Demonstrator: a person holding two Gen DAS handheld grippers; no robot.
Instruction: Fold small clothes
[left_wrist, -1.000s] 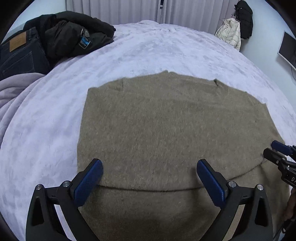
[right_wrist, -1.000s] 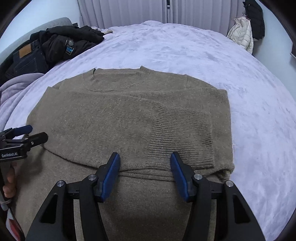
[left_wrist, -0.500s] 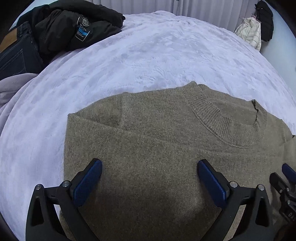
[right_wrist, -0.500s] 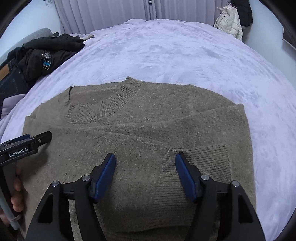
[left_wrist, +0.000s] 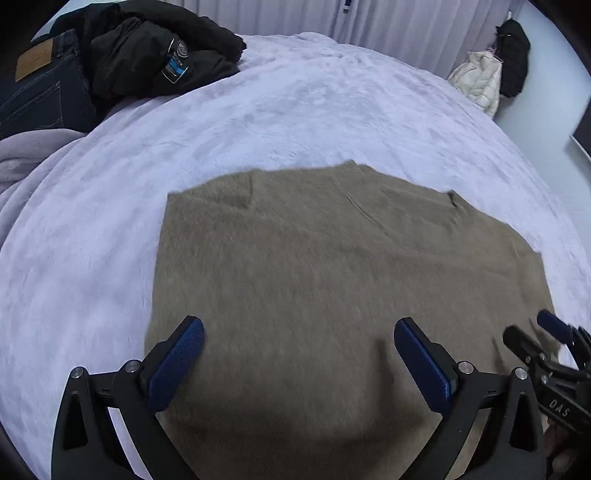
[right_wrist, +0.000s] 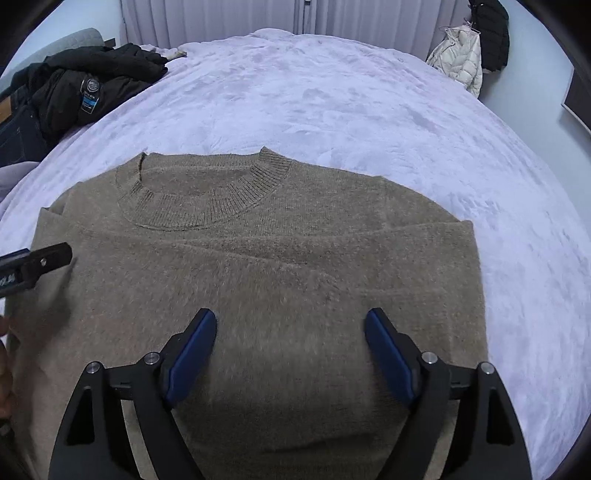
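Light: soft, cool, even — no glare.
Shadow: dark patch on the sweater (left_wrist: 332, 295) just below each claw's fingers.
Blur: slight smear in the knit.
Edges: fisheye bending — black corners.

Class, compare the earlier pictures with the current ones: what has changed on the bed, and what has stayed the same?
The right gripper has just been opening its jaws wider, with nothing between them; it hangs over the sweater. The left gripper stays open. The sweater stays flat on the bedspread, and the dark clothes pile is untouched.

Both wrist views look steeply down, close over the sweater (left_wrist: 332, 288) — the left from its left side. They share it and the bed (right_wrist: 332, 92).
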